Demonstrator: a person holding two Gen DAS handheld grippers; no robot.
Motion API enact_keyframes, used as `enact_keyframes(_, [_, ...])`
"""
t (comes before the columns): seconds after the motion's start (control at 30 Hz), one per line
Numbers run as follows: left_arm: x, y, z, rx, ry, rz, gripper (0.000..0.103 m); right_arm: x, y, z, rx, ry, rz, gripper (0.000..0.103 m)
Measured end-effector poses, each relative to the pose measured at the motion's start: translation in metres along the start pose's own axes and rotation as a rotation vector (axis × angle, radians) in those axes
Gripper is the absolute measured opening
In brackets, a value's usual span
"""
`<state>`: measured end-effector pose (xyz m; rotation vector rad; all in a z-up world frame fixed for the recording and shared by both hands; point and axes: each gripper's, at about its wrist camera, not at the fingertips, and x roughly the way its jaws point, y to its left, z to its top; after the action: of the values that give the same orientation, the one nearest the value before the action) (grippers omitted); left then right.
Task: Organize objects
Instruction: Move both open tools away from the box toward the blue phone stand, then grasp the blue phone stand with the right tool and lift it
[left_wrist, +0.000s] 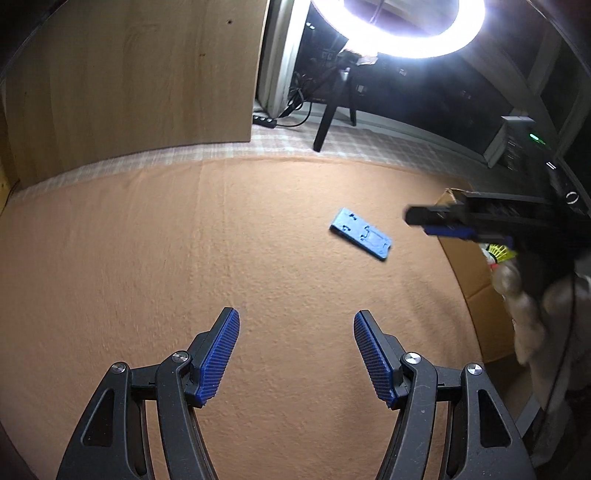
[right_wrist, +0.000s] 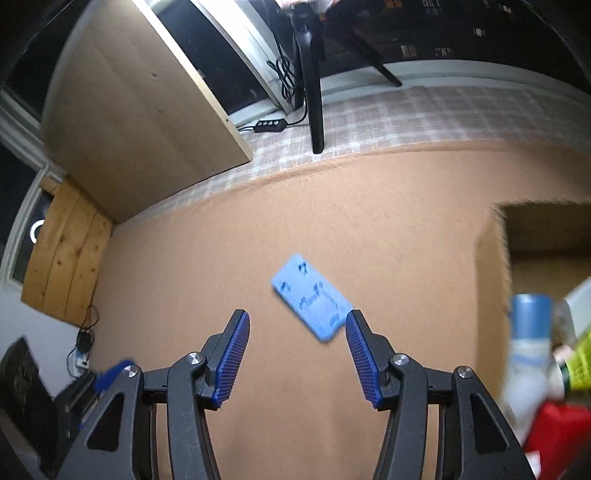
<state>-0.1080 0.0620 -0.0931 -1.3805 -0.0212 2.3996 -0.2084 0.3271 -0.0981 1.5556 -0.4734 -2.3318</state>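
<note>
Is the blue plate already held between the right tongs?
No, the blue plate lies flat on the orange cloth, ahead of the open right tongs.

Left claw (left_wrist: 295, 325) gapes above orange cloth (left_wrist: 184, 258), blue plate (left_wrist: 360, 239) ahead.

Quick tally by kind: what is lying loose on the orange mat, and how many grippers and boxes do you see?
Blue flat plate on the mat: 1
Open grippers: 2, left and right
Cardboard box with mixed items: 1
Total: 4
</note>
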Motion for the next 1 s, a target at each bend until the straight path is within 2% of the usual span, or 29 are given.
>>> enact_keyframes(0.17, [0.002,0.016,-0.004,-0.032,0.007,0.007,0.068,0.035,0.012,0.021,-0.027,0.03,-0.02,0.05])
enact_keyframes(0.37, [-0.004,0.031,-0.007,-0.053,0.002,0.024,0.068,0.066,0.012,0.033,0.002,0.086,-0.029,0.05])
enact_keyframes(0.43, [-0.004,0.035,-0.006,-0.06,0.002,0.027,0.068,0.066,0.015,0.031,-0.01,0.095,-0.023,0.051])
enact_keyframes(0.67, [0.0,0.042,-0.01,-0.078,0.009,0.023,0.068,0.067,0.031,0.007,0.026,0.211,0.127,0.05])
enact_keyframes(0.73, [0.003,0.041,-0.012,-0.075,0.017,0.018,0.068,0.067,0.045,-0.006,-0.005,0.238,0.155,0.05])
enact_keyframes(0.83, [0.011,0.036,-0.012,-0.062,0.034,-0.005,0.067,0.066,0.055,-0.018,0.024,0.267,0.242,0.05])
enact_keyframes(0.93, [0.026,0.028,-0.012,-0.055,0.059,-0.052,0.067,0.055,0.06,-0.023,-0.004,0.226,0.209,0.05])
enact_keyframes(1.0, [0.037,0.024,-0.011,-0.068,0.079,-0.082,0.056,0.051,0.064,-0.024,-0.046,0.224,0.181,0.048])
